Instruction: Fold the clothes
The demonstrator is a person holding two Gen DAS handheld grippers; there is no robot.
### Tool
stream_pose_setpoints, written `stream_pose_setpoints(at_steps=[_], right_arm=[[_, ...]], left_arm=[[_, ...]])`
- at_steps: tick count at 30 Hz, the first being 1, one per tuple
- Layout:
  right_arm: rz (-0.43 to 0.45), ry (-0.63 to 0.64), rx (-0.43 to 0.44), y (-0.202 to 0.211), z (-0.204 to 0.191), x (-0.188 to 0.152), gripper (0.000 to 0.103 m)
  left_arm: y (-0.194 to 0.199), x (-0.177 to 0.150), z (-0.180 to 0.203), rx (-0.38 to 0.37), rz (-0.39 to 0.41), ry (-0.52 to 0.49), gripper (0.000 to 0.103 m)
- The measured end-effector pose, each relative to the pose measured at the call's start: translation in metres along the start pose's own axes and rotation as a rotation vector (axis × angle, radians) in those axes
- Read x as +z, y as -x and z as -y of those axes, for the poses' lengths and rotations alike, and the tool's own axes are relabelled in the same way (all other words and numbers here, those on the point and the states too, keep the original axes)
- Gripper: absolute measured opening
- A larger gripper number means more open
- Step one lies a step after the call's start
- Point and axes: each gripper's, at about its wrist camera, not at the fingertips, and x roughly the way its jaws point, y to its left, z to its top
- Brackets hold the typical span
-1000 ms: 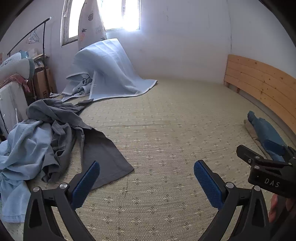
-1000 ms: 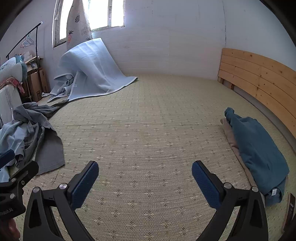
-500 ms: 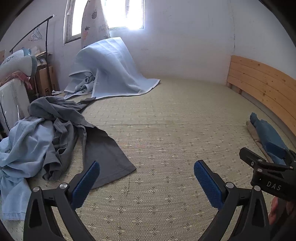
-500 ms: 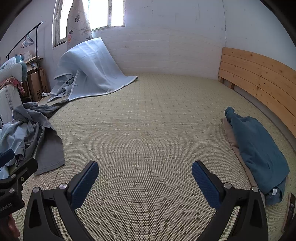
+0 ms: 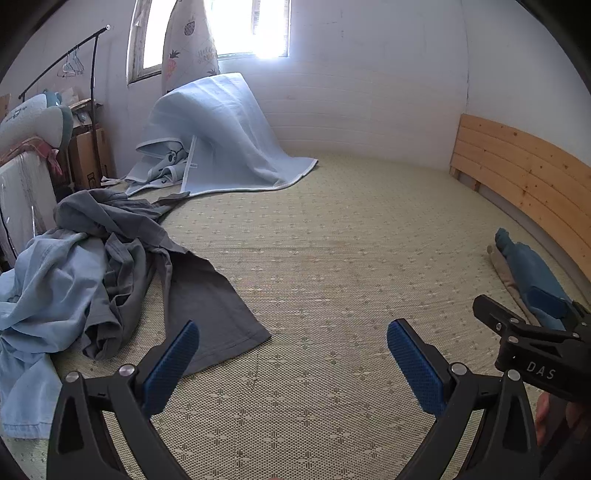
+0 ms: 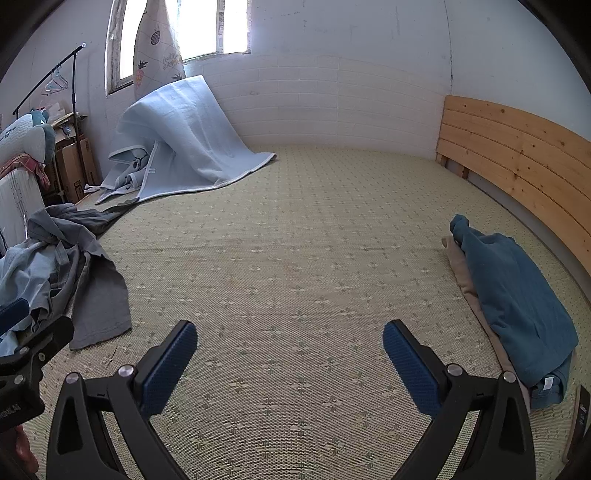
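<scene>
Left tongs (image 5: 291, 354): spread wide, blue pads facing each other, nothing between them. They hover low over the woven mat (image 5: 332, 258), bottom centre of the left wrist view. The near hem of the grey garment (image 5: 207, 295) lies just beyond the left pad, not touching it.

Right tongs (image 6: 290, 352): also spread wide and empty, over bare mat, bottom centre of the right wrist view. Their body shows at the lower right edge of the left wrist view, lettered "DAS"; part of a hand (image 5: 545, 413) is below it.

Clothes to fold: a loose heap at the left of both views. The grey garment sprawls over the mat, one flat panel reaching toward frame centre. A pale blue garment (image 5: 44, 280) is bunched against its left side, touching and partly under it.

Folded stack: a teal garment (image 6: 513, 302) on top of a beige one (image 6: 467, 284), at the right of the right wrist view, near the wooden headboard (image 6: 517, 155). Well apart from the heap.

Background, upper left: a light blue blanket (image 5: 218, 136) draped over something hidden, its edge spilling onto the mat; a window (image 5: 251, 26) with a patterned curtain (image 5: 188, 40); a clothes rail (image 5: 92, 74) with hangers; cardboard boxes (image 5: 86, 155) beneath.
</scene>
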Motion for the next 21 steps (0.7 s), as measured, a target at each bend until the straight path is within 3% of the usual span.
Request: stream_pose_setpoints(at_steps=[5,9,12,21], right_arm=[[0.001,0.012,0.029,0.004,-0.008,-0.001,0.103],[0.028,0.036,0.118,0.015,-0.020,0.009,0.103],[0.046,0.035,0.199,0.025,-0.032,0.015,0.103],[0.040,0.058,0.372,0.034,-0.098,0.039,0.103]], left_arm=[[0.010,0.003,-0.016,0.010,0.018,0.005,0.103],[0.021,0.008,-0.042,-0.008,0.034,0.046,0.103],[0.027,0.011,-0.065,-0.053,0.030,0.109,0.103],[0.047,0.012,-0.153,-0.010,0.049,0.325,0.103]])
